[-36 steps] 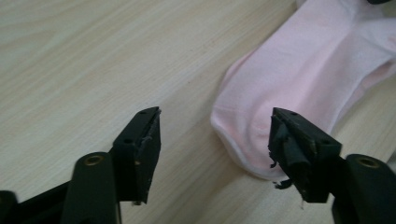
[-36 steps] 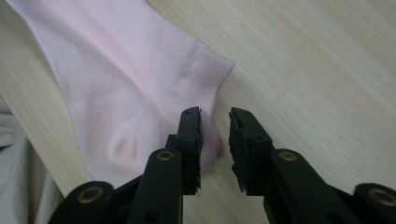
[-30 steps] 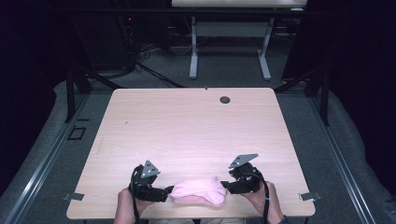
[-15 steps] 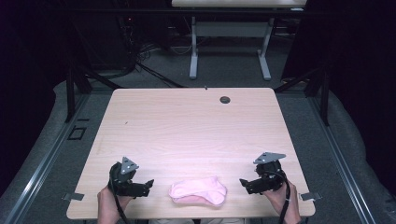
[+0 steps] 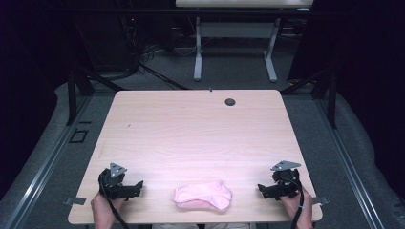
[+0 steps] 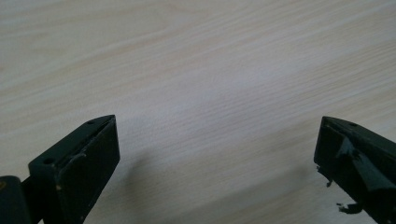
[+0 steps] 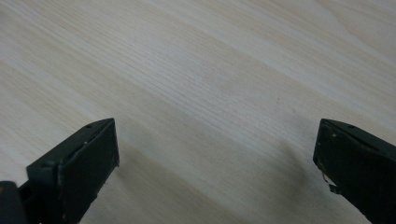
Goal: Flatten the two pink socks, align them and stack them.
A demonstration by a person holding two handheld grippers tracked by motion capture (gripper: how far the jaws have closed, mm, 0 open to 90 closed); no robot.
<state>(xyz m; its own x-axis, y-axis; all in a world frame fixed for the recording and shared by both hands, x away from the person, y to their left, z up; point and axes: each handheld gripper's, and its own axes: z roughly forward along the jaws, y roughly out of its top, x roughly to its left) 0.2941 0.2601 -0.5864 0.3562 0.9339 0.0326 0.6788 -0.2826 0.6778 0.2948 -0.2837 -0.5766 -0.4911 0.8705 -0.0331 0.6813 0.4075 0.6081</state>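
A folded pink cloth [image 5: 203,195] lies flat near the front edge of the light wooden table [image 5: 191,133]. My left gripper [image 5: 138,187] rests low over the table to the cloth's left, a clear gap away, pointing at it. My right gripper [image 5: 261,190] sits the same way to the cloth's right. Both have just been opening their jaws and stand open with nothing between them. In the left gripper view the left gripper [image 6: 217,126] has only bare wood between its wide black jaws. The right gripper [image 7: 217,128] in its own view looks the same.
A small dark grommet [image 5: 230,101] sits in the table's far right part. Beyond the far edge stand the white legs of another table [image 5: 234,38] on grey carpet. Dark frame bars [image 5: 76,90] flank the table.
Both grippers have drawn away from the pink cloth, left one leftward and right one rightward, toward the front corners. The cloth was let go and lies still on the table.
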